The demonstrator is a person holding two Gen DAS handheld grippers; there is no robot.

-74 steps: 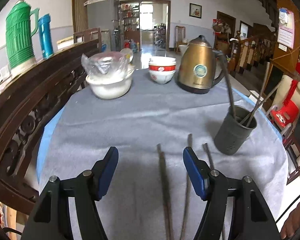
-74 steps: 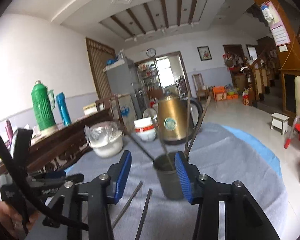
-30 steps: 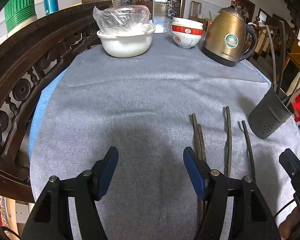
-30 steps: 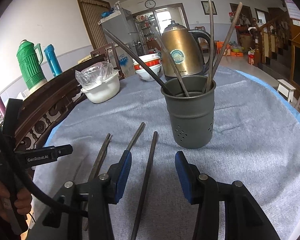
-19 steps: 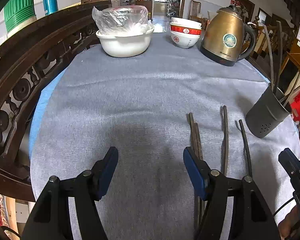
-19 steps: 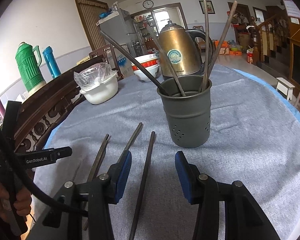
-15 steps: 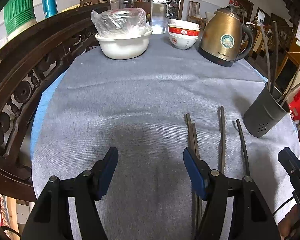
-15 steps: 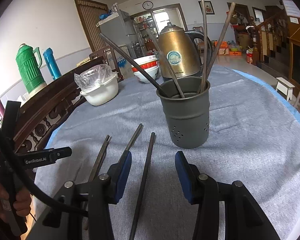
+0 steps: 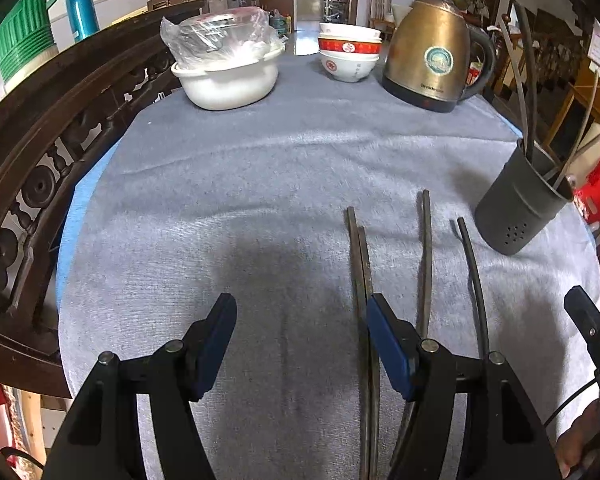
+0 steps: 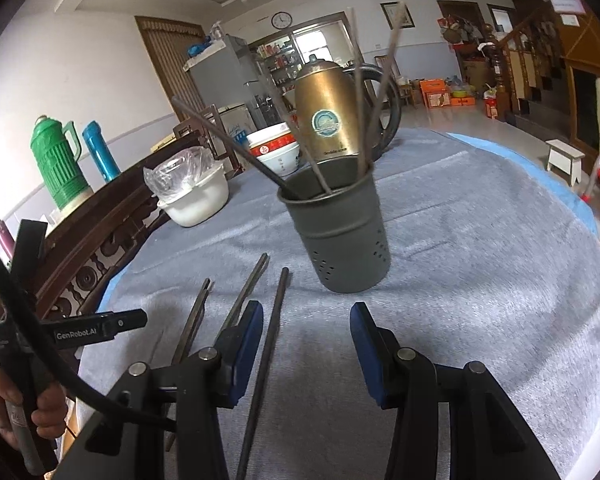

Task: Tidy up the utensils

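Observation:
Several dark chopsticks lie side by side on the grey tablecloth. A dark grey holder cup stands just beyond them with several chopsticks leaning out of it. The same cup sits at the right in the left wrist view. My left gripper is open above the cloth, its right finger over the leftmost pair of chopsticks. My right gripper is open in front of the cup, with one chopstick running under its left finger. Neither holds anything.
A white basin covered in plastic, stacked red-and-white bowls and a brass kettle stand at the table's far side. A carved wooden chair back borders the left edge. Green and blue flasks stand behind it.
Both views have slid slightly toward the near edge of the table. The chopsticks and cup sit a little farther from the fingers. Both grippers' jaws keep the same gap.

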